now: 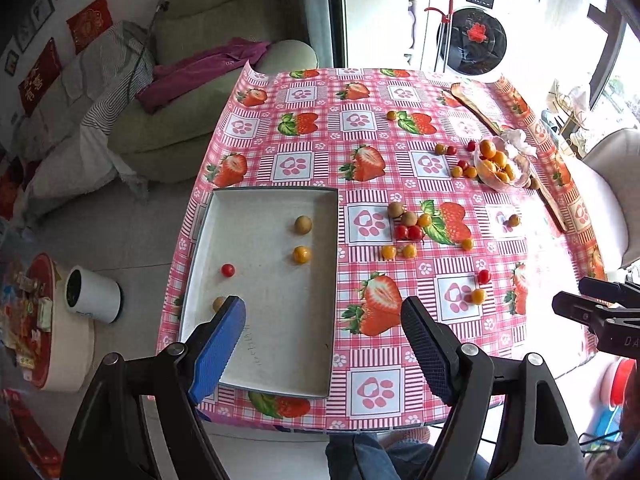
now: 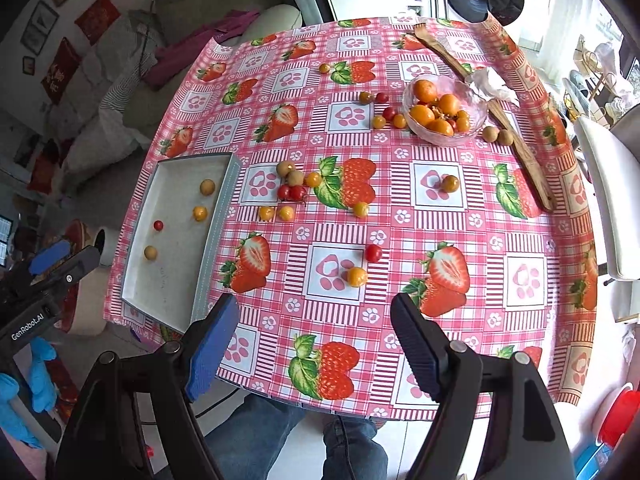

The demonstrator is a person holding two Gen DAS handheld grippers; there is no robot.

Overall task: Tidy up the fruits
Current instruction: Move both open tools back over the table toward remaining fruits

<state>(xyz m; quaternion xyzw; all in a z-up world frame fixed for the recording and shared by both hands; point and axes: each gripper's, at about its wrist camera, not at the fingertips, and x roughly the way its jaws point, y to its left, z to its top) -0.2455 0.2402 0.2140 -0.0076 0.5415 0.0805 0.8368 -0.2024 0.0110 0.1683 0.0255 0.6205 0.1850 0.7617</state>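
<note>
A shallow grey tray [image 1: 280,320] lies on the left of the strawberry tablecloth. It holds a longan [image 1: 303,225], a yellow tomato [image 1: 301,255], a red tomato [image 1: 227,270] and a second longan [image 1: 218,303] half hidden by my blue pad. My left gripper [image 1: 324,302] hovers open over the tray's right edge, holding nothing. My right gripper [image 2: 315,298] is also open and empty, high above the table's near side. In front of it lie a red tomato [image 2: 373,253] and a yellow one [image 2: 357,277]. More small fruits [image 2: 296,184] are scattered mid-table.
A glass bowl [image 2: 444,140] of orange fruits stands at the far right, beside a crumpled tissue [image 2: 492,82] and a long wooden stick [image 2: 528,164]. A sofa [image 1: 224,12] lies beyond the table and a white cup [image 1: 94,294] stands on the floor. The person's legs [image 2: 256,440] are at the near edge.
</note>
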